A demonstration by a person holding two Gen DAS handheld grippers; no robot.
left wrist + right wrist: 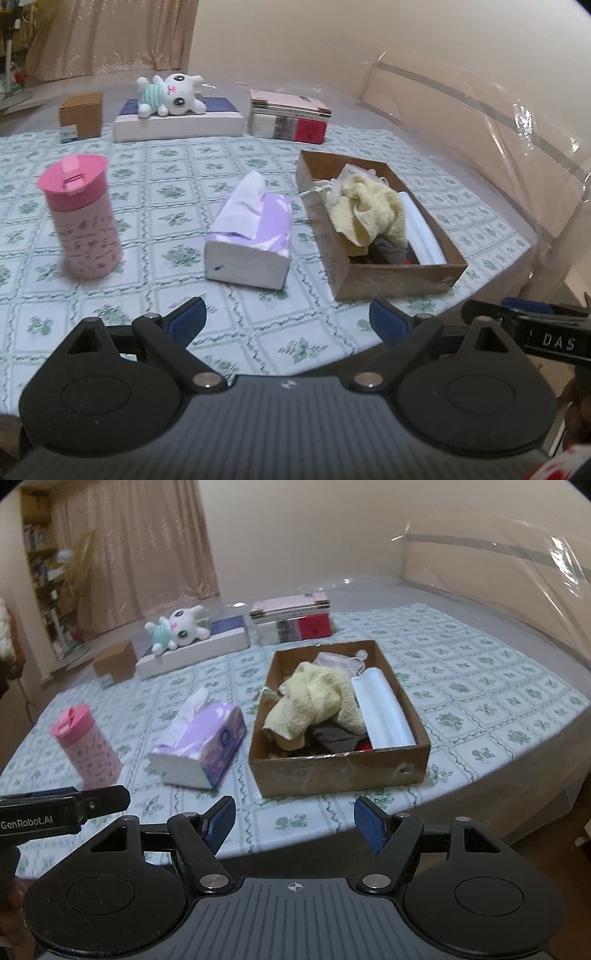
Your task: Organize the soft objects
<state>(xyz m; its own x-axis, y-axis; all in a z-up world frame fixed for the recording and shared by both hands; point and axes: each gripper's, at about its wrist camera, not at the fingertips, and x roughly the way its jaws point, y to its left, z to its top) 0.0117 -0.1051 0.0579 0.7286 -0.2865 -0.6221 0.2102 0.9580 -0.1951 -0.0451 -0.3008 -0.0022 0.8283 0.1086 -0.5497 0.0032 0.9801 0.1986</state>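
The left gripper [286, 319] has its two blue-padded fingers spread wide with nothing between them, and the right gripper [293, 823] is spread in the same way, also empty; both hang over the near edge of the table [155, 206], tilted down toward it, side by side and apart from everything on it. In each wrist view only the tip of the other gripper shows at the frame edge, and of the person I can see only a dark part of a hand at the corner. The task's things, the soft objects, lie in the cardboard box [343, 771] on the right half of the table: a crumpled yellow towel [314, 701] sits on top, with no clear direction. Under it is a dark grey cloth [334, 736] with something red beside it, both mostly hidden, so I cannot tell what they are. Along the right wall of the box lies a white folded piece [384, 709], its long axis running with the long side of the box, away from the grippers. At the far end are some pale small things, hard to make out. Just left of the box lies a purple tissue pack [203, 738], one tissue sticking up, its long axis also pointing away. Further left stands a pink cup [86, 746], upright, a little blurred. At the far side a white plush toy [171, 96] lies on a flat white box [177, 125], between a small brown box [81, 116] and a stack of books [290, 118].
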